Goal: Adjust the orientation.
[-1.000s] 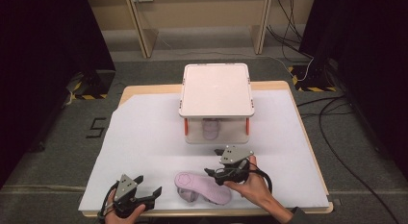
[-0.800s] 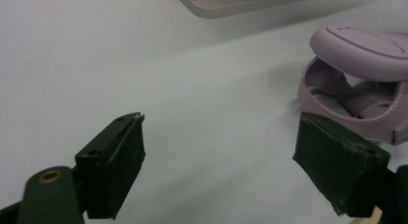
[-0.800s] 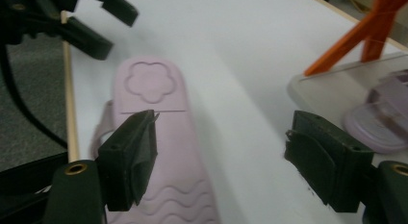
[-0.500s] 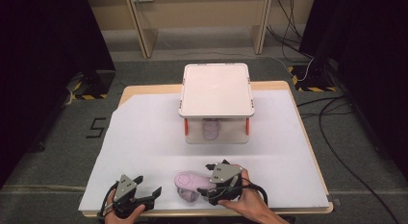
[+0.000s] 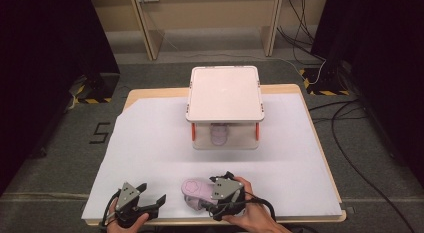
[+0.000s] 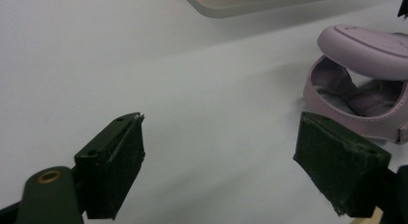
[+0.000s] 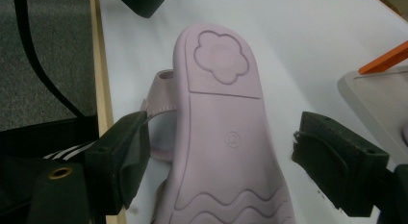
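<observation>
Moved: right tongs [image 5: 216, 194] slide left over the pink shoe [image 5: 196, 193] since the earlier picture.
Right tongs: jaws have just been opening and now stand wide apart, one on each side of the shoe [image 7: 223, 137], not pressing on it.
Left tongs: jaws [image 5: 150, 203] wide apart, nothing between them, resting at the near left.
Meaning: looks like a grab on the shoe comes next.
Shoe place: near edge of the tabletop [image 5: 150, 143], on the white sheet, well apart from the little white stand [image 5: 225, 93] farther back.
Shoe look: upside down, soft pink sole up, flower shape at one end, wavy lines at the other, strap underneath.
Under the stand: another pink shoe [image 5: 218, 134].
</observation>
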{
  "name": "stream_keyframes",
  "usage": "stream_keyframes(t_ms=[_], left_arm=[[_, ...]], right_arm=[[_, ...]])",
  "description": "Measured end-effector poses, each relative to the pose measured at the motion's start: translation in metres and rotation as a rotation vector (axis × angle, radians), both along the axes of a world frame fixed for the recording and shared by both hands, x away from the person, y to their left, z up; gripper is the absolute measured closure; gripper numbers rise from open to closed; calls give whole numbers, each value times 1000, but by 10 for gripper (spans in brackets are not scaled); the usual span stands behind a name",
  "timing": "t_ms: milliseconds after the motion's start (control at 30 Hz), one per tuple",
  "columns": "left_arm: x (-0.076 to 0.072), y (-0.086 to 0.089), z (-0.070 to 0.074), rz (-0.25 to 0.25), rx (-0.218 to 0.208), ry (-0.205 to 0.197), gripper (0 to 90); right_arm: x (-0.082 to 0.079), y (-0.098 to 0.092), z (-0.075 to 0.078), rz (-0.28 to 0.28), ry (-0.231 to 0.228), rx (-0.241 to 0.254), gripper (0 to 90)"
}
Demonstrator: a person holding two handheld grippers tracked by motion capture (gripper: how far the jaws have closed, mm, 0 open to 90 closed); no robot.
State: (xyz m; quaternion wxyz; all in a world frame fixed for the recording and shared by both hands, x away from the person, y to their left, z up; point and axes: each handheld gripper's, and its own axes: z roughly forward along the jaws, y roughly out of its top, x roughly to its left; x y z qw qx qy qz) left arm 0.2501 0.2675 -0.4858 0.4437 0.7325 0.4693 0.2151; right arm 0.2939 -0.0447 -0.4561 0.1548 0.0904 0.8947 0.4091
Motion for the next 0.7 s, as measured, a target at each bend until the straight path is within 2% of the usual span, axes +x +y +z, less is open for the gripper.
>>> stream_keyframes(t_ms=[33, 67, 100, 167, 200, 300, 400, 467, 533, 633, 700], left_arm=[[-1, 0, 1, 1, -1, -4, 168], [-1, 0, 1, 1, -1, -4, 168], [-1, -1, 2, -1, 1, -6, 168], [-1, -1, 2, -2, 1, -6, 168], [0, -1, 2, -2, 1, -6, 168], [0, -1, 1, -2, 1, -6, 169], [0, -1, 1, -2, 2, -6, 169], [0, 0, 1, -2, 5, -4, 169], [0, -1, 1, -3, 5, -3, 170], [0, -1, 1, -3, 5, -2, 170], [0, -1, 0, -3, 7, 0, 170]], right_arm=[[0, 1, -1, -5, -19, -15, 216], [0, 1, -1, -5, -19, -15, 216], [0, 2, -3, -9, -41, -38, 255], [0, 1, -4, -11, -46, -49, 280], [0, 1, -4, -3, -62, -64, 304], [1, -1, -3, 7, -67, -55, 388], [7, -7, 2, -16, -84, -32, 501], [9, -8, 3, -24, -79, -28, 528], [18, -12, 5, -35, -41, -5, 575], [24, -13, 6, -41, -35, -1, 605], [28, -12, 8, -47, -46, -12, 658]])
